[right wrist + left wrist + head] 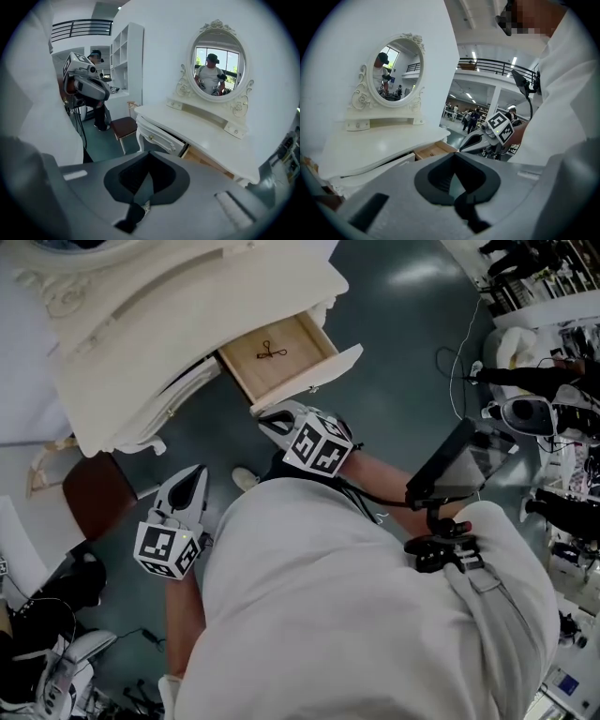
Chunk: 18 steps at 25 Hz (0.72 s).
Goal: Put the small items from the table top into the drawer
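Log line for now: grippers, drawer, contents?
left gripper: shut, empty | right gripper: shut | wooden drawer of white dressing table: open | contents: one small dark looped item

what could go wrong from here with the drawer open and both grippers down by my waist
1. The drawer stands pulled out, and the right gripper, fingers shut, sits close to its front; a careless forward move might bump it.
2. The stool stands close beside the left gripper; a step or swing that way may catch it.
3. A small dark item lies loose in the drawer; shutting it hard could send it sliding.
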Each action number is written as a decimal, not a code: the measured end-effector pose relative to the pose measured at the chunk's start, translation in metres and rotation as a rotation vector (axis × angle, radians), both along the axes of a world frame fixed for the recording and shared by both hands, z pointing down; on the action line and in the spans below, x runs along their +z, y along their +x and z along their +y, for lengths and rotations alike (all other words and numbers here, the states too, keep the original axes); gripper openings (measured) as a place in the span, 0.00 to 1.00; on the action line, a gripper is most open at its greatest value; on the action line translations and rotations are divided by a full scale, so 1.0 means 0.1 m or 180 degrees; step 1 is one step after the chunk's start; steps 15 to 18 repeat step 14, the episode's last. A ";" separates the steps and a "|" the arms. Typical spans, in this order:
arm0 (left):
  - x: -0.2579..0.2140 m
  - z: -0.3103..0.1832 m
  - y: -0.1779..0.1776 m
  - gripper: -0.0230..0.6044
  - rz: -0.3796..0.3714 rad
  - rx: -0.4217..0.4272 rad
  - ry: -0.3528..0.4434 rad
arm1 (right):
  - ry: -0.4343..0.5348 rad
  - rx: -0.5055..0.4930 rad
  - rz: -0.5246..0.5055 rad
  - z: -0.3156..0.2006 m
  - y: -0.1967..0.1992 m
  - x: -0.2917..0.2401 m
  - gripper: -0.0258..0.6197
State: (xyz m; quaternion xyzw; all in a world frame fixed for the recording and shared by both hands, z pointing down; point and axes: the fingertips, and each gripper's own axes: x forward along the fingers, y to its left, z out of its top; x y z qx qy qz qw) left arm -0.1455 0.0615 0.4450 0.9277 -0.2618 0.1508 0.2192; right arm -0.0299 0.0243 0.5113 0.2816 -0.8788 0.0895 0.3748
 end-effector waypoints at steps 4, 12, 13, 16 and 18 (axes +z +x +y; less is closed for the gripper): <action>0.07 0.04 0.13 0.03 0.0023 0.0113 -0.0048 | -0.0032 0.0089 0.0042 0.13 0.16 -0.02 0.04; 0.16 0.29 0.54 0.03 0.0024 0.0429 -0.0067 | -0.0140 0.0321 0.0166 0.60 0.66 -0.02 0.04; 0.16 0.32 0.57 0.04 0.0024 0.0434 -0.0074 | -0.0131 0.0339 0.0168 0.65 0.71 -0.03 0.04; 0.17 0.35 0.60 0.04 0.0024 0.0437 -0.0082 | -0.0121 0.0357 0.0170 0.69 0.75 -0.04 0.04; 0.17 0.35 0.60 0.04 0.0024 0.0437 -0.0082 | -0.0121 0.0357 0.0170 0.69 0.75 -0.04 0.04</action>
